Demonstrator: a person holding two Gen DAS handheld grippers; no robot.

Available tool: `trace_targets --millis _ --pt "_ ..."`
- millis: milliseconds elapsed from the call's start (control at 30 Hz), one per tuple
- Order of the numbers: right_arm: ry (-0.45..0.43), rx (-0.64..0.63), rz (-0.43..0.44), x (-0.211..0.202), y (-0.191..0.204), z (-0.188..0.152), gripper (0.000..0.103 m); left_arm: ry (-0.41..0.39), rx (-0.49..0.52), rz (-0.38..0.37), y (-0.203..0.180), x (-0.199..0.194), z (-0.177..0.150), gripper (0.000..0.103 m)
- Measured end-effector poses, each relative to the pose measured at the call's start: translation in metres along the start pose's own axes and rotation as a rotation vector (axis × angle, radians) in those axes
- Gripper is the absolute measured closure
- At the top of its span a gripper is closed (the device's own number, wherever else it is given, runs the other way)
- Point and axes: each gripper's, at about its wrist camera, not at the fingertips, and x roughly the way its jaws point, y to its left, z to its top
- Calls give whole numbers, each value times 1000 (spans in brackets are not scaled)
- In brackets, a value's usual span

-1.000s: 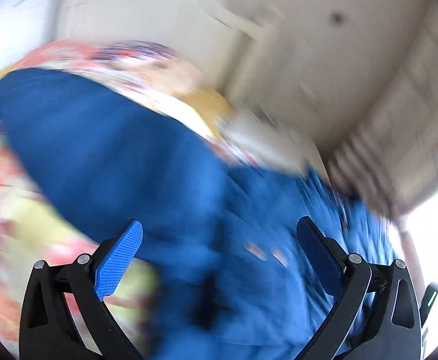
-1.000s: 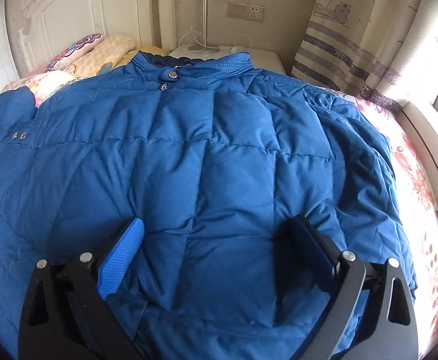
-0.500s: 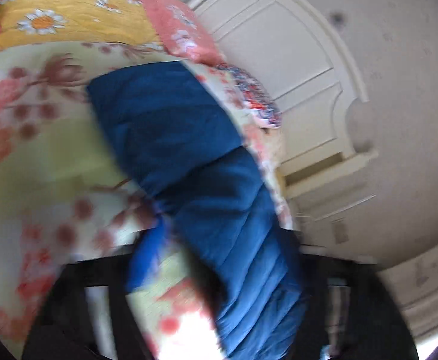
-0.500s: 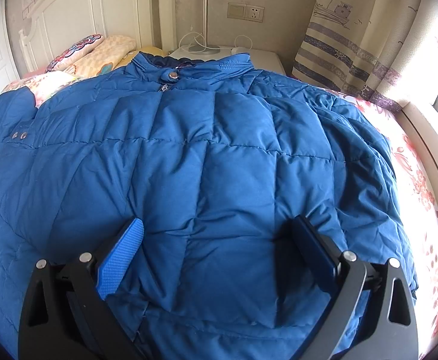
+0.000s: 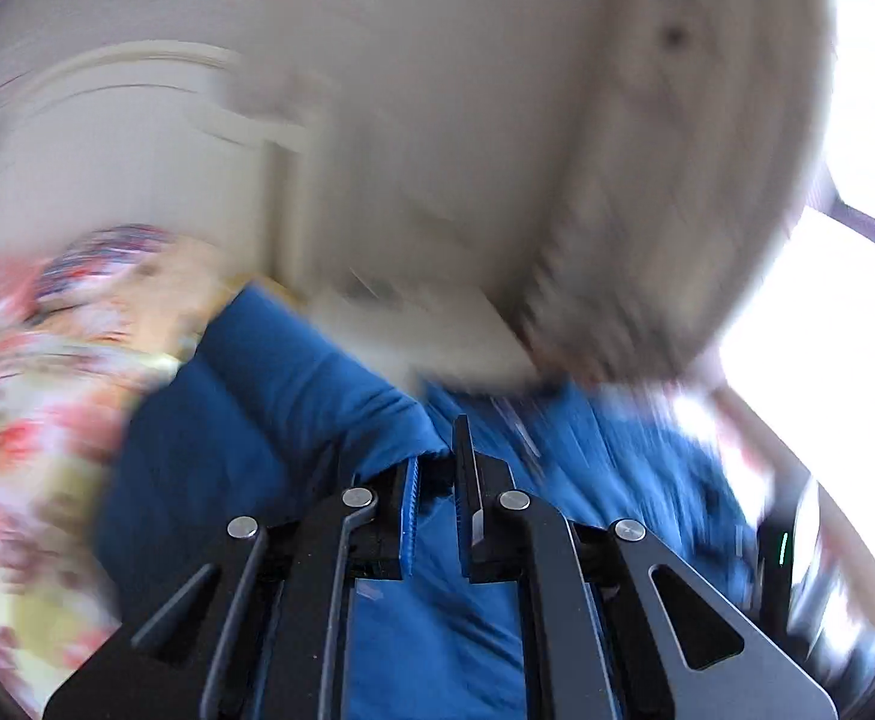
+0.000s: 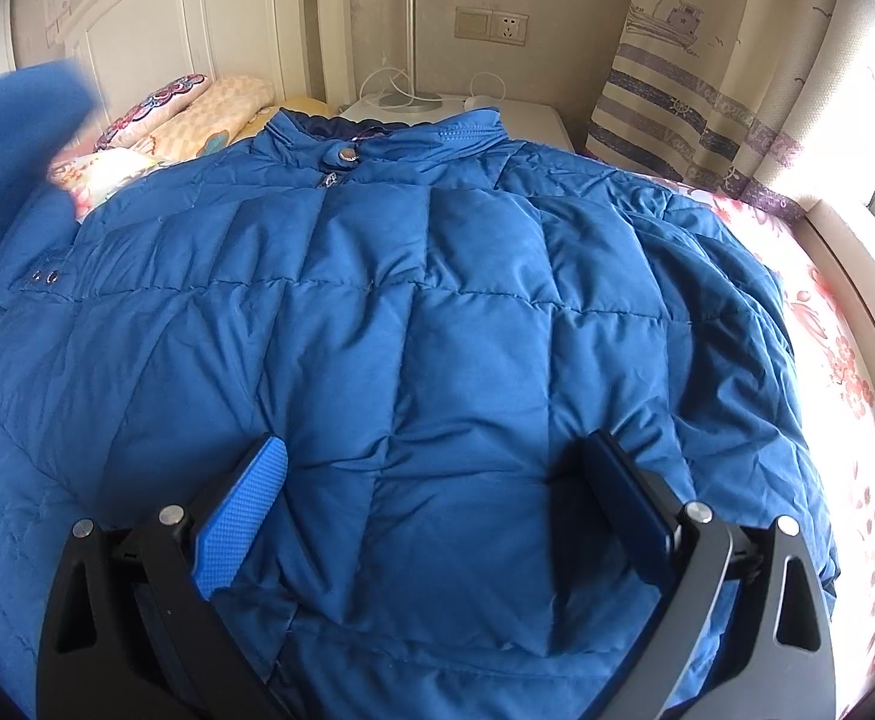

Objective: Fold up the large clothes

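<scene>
The blue quilted down jacket [image 6: 413, 324] lies front-up across the floral bedsheet [image 6: 845, 360], collar toward the headboard [image 6: 155, 18] and nightstand [image 6: 467, 108]. The left gripper [image 5: 437, 480] has its fingers clenched on the cuff end of the jacket's sleeve [image 5: 293, 408], which shows in the right wrist view as a blurred blue mass raised at the far left. The right gripper [image 6: 431, 510] hovers over the lower chest with its fingers spread wide, grasping nothing; whether the pads touch the fabric I cannot tell.

The main risk sits with the pinched sleeve — the fabric looks slick and puffy, and only a narrow edge appears to be between the pads, so a fast swing (the left view is heavily smeared) could pull it free and drop the sleeve short of the chest. A second risk is that the body drags sideways with the sleeve, since nothing visibly pins it; the bunched folds on the jacket's right side could then worsen and spoil a square fold. The padding may also spring back and let a folded sleeve slide off.

As for containers — none are in view; nothing here holds anything, unless one counts the nightstand top, which carries a lamp base [image 6: 404, 97] and white cables.
</scene>
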Motion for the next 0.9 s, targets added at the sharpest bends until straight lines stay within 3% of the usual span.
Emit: trace_targets --millis 100,133,233,367,467,533,567,600,633,667,733,833,900 --pt "-1 2 4 0 0 0 5 221 102 7 -41 66 -41 95" --pt "-2 2 6 0 0 0 5 329 120 27 -47 92 -60 94" --pt "-4 5 13 0 0 0 5 315 196 64 -63 89 -79 93" --pt "-5 8 16 0 0 -1 5 332 204 11 -58 71 -67 93" --pt "-8 10 22 -1 0 -1 5 244 202 -2 -58 28 -60 93" --pt "-10 10 25 -1 0 -1 5 176 126 -28 -39 -6 -57 91" --pt "-9 10 26 -1 0 -1 5 159 77 -34 -28 -12 -58 80" --pt "-9 10 26 -1 0 -1 5 143 4 5 -11 -19 -61 58" --pt "-9 10 27 -1 0 -1 4 135 -45 44 1 -22 -62 51" --pt "-10 11 26 -1 -1 -1 4 125 -120 103 21 -27 -69 50" --pt "-10 11 27 -1 0 -1 4 151 -167 158 38 -25 -78 50" --pt "-10 10 26 -1 1 -1 4 255 -186 250 53 -4 -93 50" --pt "-10 10 26 -1 0 -1 4 311 -201 258 62 7 -102 50"
